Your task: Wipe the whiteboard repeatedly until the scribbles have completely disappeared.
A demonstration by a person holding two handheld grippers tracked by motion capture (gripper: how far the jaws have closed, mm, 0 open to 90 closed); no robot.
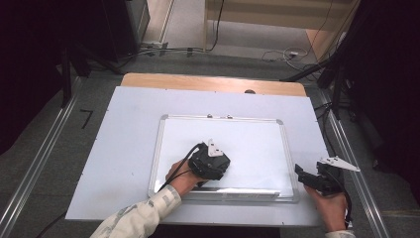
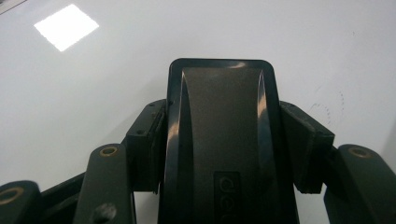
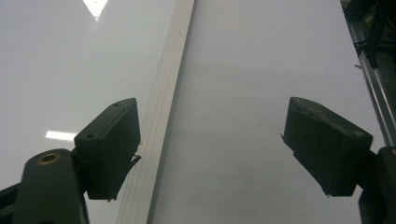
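Left gripper [image 1: 212, 166] is clamped on a black whiteboard eraser [image 2: 224, 140], one pad on each long side, label end toward the camera in the left gripper view. Eraser sits flat on the whiteboard [image 1: 247, 136], lower-middle area, just above the bottom frame rail as the high view shows it. Left hand [image 1: 179, 177] comes in from the bottom edge, cable looping off the gripper over the board.

Right gripper [image 1: 303, 174] is released, jaws wide apart with nothing between them. It's held just off the board's lower right corner, over the white sheet [image 1: 129, 129] that covers the worktop. In the right gripper view the board's aluminium frame [image 3: 161, 121] runs up past the left pad [image 3: 109, 147]; right pad [image 3: 327, 144] is over the sheet. Board surface looks clean, only ceiling light glare on it
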